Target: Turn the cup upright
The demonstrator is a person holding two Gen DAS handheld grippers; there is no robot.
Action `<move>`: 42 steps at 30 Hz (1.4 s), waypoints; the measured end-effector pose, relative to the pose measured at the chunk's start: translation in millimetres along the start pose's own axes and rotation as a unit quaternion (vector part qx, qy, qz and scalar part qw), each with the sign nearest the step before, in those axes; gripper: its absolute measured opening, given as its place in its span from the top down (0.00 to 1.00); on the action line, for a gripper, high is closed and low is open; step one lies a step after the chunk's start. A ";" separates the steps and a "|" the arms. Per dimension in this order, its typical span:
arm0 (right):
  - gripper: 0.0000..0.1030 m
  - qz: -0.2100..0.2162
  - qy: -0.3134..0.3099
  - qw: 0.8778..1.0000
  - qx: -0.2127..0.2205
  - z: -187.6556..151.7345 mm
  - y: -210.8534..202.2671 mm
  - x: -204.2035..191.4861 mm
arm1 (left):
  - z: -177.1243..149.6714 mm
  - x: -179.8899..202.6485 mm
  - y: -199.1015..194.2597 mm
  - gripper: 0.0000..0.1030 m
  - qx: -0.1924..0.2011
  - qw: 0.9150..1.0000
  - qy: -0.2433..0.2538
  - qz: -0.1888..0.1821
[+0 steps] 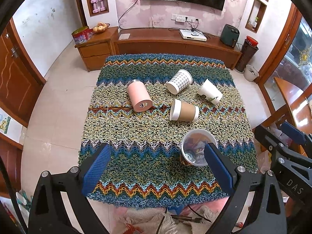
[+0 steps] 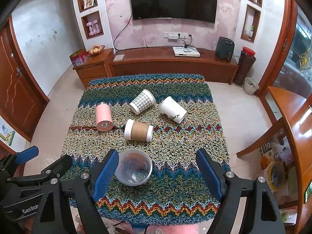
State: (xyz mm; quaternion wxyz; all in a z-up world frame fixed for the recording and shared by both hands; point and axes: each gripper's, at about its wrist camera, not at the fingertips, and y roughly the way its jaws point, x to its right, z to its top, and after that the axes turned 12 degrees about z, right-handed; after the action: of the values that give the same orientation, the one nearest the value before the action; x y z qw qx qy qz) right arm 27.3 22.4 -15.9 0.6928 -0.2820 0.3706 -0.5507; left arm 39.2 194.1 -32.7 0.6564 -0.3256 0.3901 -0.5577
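A clear plastic cup [image 1: 198,147] [image 2: 134,168] stands upright near the front of the knitted cloth. Behind it lie four cups on their sides: a pink tumbler [image 1: 138,95] [image 2: 103,117], a brown-sleeved paper cup [image 1: 184,110] [image 2: 138,130], a grey checked cup [image 1: 179,81] [image 2: 142,101] and a white cup with a leaf print [image 1: 210,92] [image 2: 172,110]. My left gripper [image 1: 156,167] is open and empty above the cloth's front, its right finger just beside the clear cup. My right gripper [image 2: 156,173] is open and empty, its left finger beside the clear cup.
The table [image 1: 156,179] is covered by a zigzag knitted cloth. A wooden TV cabinet [image 1: 175,42] stands behind it, a wooden table [image 2: 296,117] at the right, a small bin [image 1: 251,73] on the floor. The right gripper's body [image 1: 284,152] shows at the left view's right edge.
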 end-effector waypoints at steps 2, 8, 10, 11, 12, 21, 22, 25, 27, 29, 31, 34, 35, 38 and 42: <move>0.20 -0.001 0.001 1.000 0.002 -0.1 -1.9 0.5 | -0.3 0.9 -0.3 0.06 0.001 1.000 0.002 -0.002; 0.21 -0.006 0.006 1.000 0.000 -1.0 -2.9 5.4 | -2.6 5.9 -0.9 0.06 0.000 1.000 0.013 -0.006; 0.20 -0.006 0.008 1.000 -0.003 -1.3 -2.1 6.5 | -3.5 6.7 -2.0 0.06 0.001 1.000 0.016 -0.006; 0.20 -0.005 0.009 1.000 -0.004 -1.8 -2.1 6.6 | -3.7 6.8 -2.3 0.06 0.002 1.000 0.017 -0.005; 0.20 -0.006 0.009 1.000 -0.005 -2.1 -2.3 6.6 | -3.5 6.4 -3.0 0.06 0.002 1.000 0.017 -0.005; 0.20 -0.010 0.003 1.000 -0.013 -3.3 2.6 3.8 | -3.5 5.1 -3.3 0.06 -0.006 1.000 0.015 -0.005; 0.20 -0.010 0.003 1.000 -0.014 -3.2 3.2 3.6 | -3.4 4.5 -3.0 0.06 -0.006 1.000 0.014 -0.004; 0.20 -0.008 0.002 1.000 -0.017 -3.3 5.3 2.5 | -3.2 2.1 -2.8 0.06 -0.007 1.000 0.013 -0.002; 0.20 -0.007 0.001 1.000 -0.018 -3.1 6.6 1.1 | -3.9 1.0 -1.5 0.06 -0.007 1.000 0.012 0.000; 0.20 -0.007 -0.001 1.000 -0.019 -3.6 7.8 -0.5 | -4.1 -1.6 -1.0 0.06 -0.008 1.000 0.009 0.001; 0.20 -0.005 -0.003 1.000 -0.021 -4.2 9.2 -2.6 | -4.2 -4.9 0.1 0.06 -0.009 1.000 0.006 0.003; 0.20 -0.004 -0.006 1.000 -0.024 -5.0 11.3 -5.7 | -4.7 -9.0 2.0 0.06 -0.011 1.000 0.002 0.004; 0.20 -0.003 -0.007 1.000 -0.025 -5.5 12.1 -7.2 | -5.0 -9.9 2.2 0.06 -0.012 1.000 0.001 0.005; 0.20 -0.002 -0.010 1.000 -0.028 -5.9 12.7 -8.9 | -6.5 -11.8 2.4 0.06 -0.012 1.000 -0.002 0.007; 0.20 0.000 -0.012 0.999 -0.030 -7.1 14.1 -11.9 | -7.3 -13.4 3.2 0.06 -0.013 1.000 -0.004 0.009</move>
State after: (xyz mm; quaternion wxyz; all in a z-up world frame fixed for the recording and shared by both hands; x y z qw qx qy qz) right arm 27.8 37.4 -28.8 0.6881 -0.3094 0.3786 -0.5362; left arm 33.4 207.9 -37.0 0.6583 -0.3325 0.3977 -0.5458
